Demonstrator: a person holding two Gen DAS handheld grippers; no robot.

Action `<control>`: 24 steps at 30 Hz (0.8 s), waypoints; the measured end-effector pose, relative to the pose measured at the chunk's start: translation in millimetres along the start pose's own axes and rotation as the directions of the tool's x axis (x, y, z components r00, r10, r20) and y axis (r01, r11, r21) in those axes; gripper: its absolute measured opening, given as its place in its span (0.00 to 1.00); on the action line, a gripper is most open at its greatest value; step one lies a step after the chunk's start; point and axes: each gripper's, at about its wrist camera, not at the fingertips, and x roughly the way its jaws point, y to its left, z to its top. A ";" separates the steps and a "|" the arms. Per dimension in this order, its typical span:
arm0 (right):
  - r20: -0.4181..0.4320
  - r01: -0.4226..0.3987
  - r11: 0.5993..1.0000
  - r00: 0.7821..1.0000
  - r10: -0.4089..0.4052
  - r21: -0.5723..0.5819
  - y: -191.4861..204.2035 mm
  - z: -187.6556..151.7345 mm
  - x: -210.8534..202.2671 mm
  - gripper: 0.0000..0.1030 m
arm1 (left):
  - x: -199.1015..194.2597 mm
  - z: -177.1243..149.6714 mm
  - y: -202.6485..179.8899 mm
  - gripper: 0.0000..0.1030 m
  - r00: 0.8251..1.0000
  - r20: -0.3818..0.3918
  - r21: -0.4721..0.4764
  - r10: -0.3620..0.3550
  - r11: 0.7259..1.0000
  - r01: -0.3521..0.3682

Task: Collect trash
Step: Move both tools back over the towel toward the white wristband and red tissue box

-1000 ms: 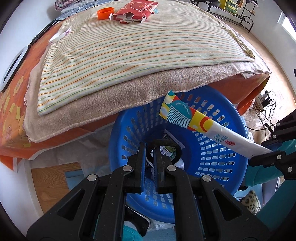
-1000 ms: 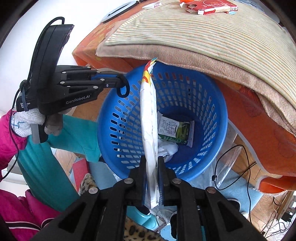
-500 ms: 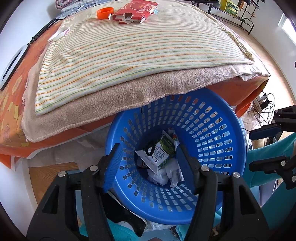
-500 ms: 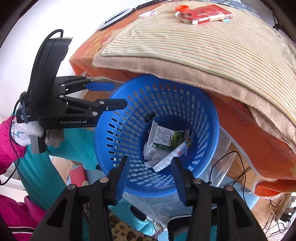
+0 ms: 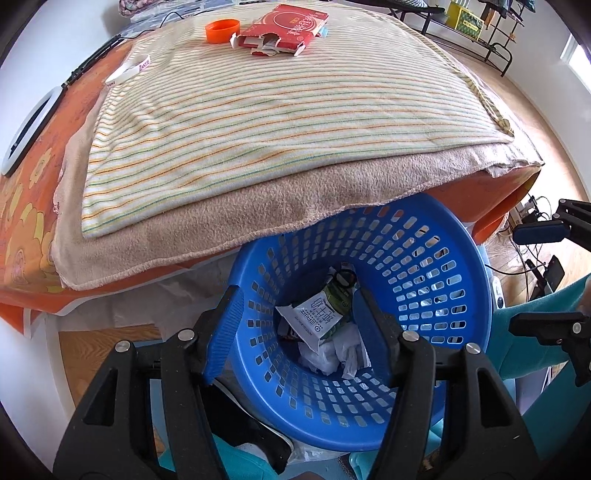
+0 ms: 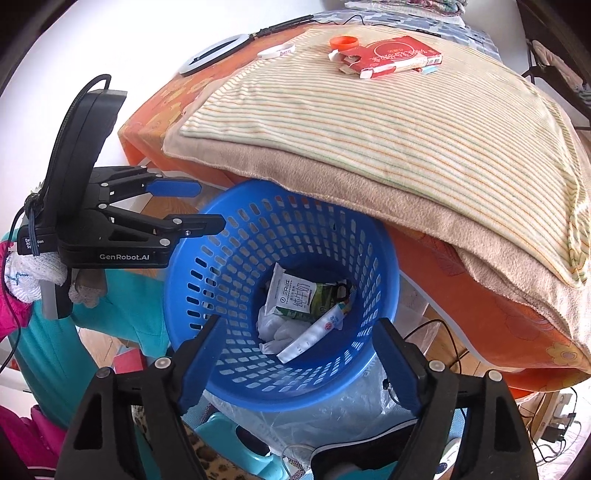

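A blue perforated basket (image 5: pixel 424 266) (image 6: pixel 229 266) stands below the table edge. Inside lie a green-and-white milk carton (image 5: pixel 325 314) (image 6: pixel 295 297), crumpled white paper (image 5: pixel 332 354), a black ring (image 5: pixel 345 277) and a long white wrapper (image 6: pixel 314 334). My left gripper (image 5: pixel 299 325) is open and empty above the basket; it also shows in the right wrist view (image 6: pixel 201 206). My right gripper (image 6: pixel 295 365) is open and empty over the basket's near rim. On the striped cloth (image 5: pixel 277 103) remain a torn red box (image 5: pixel 284 29) (image 6: pixel 391 55) and an orange cap (image 5: pixel 221 29) (image 6: pixel 343 41).
A white wristband (image 5: pixel 129 70) (image 6: pixel 277 50) lies at the cloth's edge. A white ring light (image 5: pixel 29 129) (image 6: pixel 214 53) lies on the orange tablecloth. Cables and a power strip (image 5: pixel 532 210) lie on the floor to the right. A metal rack (image 5: pixel 472 29) stands far back.
Both grippers opened. The right one let go of the long wrapper and the left one let go of the black ring; both now lie in the basket. Both grippers pulled back slightly.
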 end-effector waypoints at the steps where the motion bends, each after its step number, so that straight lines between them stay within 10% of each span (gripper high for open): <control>1: 0.008 0.006 1.000 1.000 -0.006 0.006 -1.2 2.3 -1.6 0.83 | -1.8 2.9 1.6 0.61 1.000 0.004 -0.004 0.000 1.000 0.000; 24: 0.242 0.030 0.979 0.967 -0.079 0.201 -38.7 130.4 -47.0 0.93 | -36.9 127.4 116.3 0.61 0.982 0.148 -0.154 0.116 0.984 -0.093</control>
